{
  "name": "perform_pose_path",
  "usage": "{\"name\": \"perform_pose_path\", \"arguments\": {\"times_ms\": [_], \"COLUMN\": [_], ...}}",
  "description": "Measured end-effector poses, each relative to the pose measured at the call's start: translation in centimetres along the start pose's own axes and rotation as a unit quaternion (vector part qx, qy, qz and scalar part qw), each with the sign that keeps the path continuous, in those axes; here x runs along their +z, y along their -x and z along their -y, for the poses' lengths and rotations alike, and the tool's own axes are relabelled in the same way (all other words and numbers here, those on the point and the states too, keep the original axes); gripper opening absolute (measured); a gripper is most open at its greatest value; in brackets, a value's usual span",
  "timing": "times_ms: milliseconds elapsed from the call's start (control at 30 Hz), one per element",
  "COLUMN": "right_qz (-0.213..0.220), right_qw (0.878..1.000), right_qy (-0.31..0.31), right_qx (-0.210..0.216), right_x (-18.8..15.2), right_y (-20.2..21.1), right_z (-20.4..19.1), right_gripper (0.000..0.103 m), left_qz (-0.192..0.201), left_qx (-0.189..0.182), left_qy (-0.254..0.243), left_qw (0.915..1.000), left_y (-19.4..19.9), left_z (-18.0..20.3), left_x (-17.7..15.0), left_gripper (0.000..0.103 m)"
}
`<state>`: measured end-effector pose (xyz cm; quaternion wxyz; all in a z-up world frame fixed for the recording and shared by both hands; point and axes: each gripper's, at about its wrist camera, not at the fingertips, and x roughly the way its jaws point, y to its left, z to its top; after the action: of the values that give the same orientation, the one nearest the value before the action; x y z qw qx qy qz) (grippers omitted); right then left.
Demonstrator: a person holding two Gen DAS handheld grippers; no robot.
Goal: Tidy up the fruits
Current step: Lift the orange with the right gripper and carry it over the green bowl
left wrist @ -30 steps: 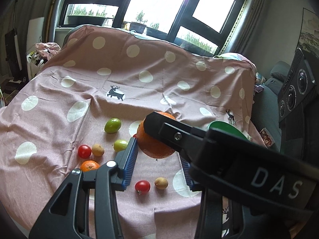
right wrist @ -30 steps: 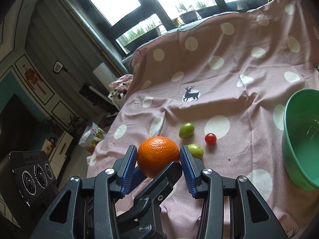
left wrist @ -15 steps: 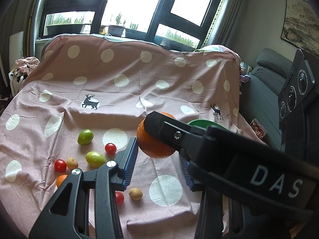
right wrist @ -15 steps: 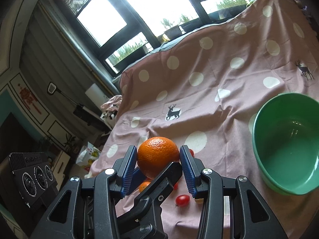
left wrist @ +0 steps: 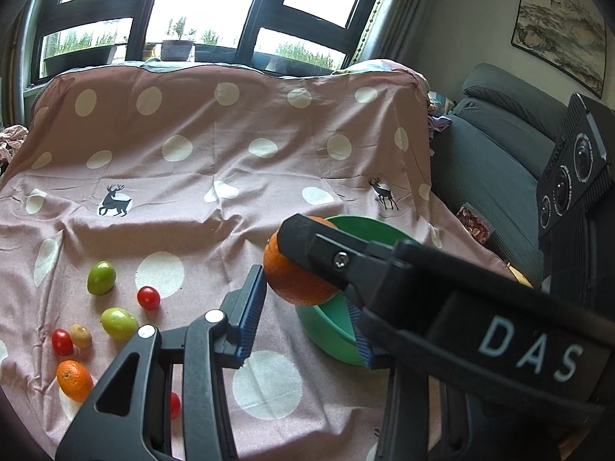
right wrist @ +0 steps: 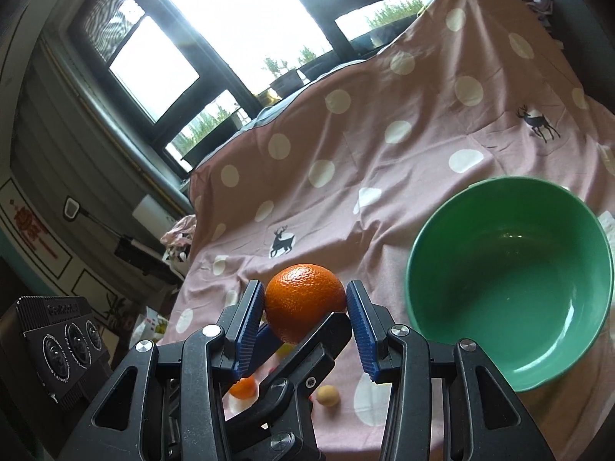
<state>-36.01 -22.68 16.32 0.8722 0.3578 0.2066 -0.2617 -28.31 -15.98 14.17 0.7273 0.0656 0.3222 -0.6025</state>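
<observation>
A large orange [right wrist: 305,301] is pinched between the blue ribbed pads [right wrist: 249,326] of the right claw [right wrist: 305,319], held clear above the pink polka-dot cloth [right wrist: 384,176]. The pads are pressed against the fruit's left and right flanks, and its upper half rises above the fingertips. In the left wrist view the same orange [left wrist: 296,280] is seen partly covered by a black finger of the right claw [left wrist: 326,257], with the green bowl [left wrist: 334,330] directly behind and below it. The left claw [left wrist: 307,315] is spread and grips nothing; one of its blue pads [left wrist: 251,313] is seen just beside the orange, though whether it touches cannot be told.

In the right wrist view the green bowl [right wrist: 511,307] stands on the cloth to the right of the held orange, its inside showing only bare green.

On the cloth to the left in the left wrist view, loose fruit is scattered: a small orange [left wrist: 74,380], two green fruits [left wrist: 101,277] [left wrist: 119,323], a brownish small fruit [left wrist: 80,336], and cherry tomatoes [left wrist: 148,297] [left wrist: 62,342]. All lie well apart from the bowl. A grey sofa [left wrist: 499,176] is seen beyond the cloth's right edge.
</observation>
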Motion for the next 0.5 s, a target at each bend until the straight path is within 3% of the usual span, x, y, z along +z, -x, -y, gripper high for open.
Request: {"name": "perform_pose_path", "arguments": {"times_ms": [500], "right_qz": [0.016], "right_qw": [0.996], "right_qy": [-0.057], "right_qx": [-0.061], "right_x": [0.9], "right_y": [1.3], "right_z": [5.4], "right_gripper": [0.047], "left_qz": [-0.06], "left_qx": [-0.065], "left_qy": [-0.04], "left_qw": [0.9953], "left_y": [-5.2], "left_z": [3.5], "left_x": [0.2], "left_gripper": [0.041]}}
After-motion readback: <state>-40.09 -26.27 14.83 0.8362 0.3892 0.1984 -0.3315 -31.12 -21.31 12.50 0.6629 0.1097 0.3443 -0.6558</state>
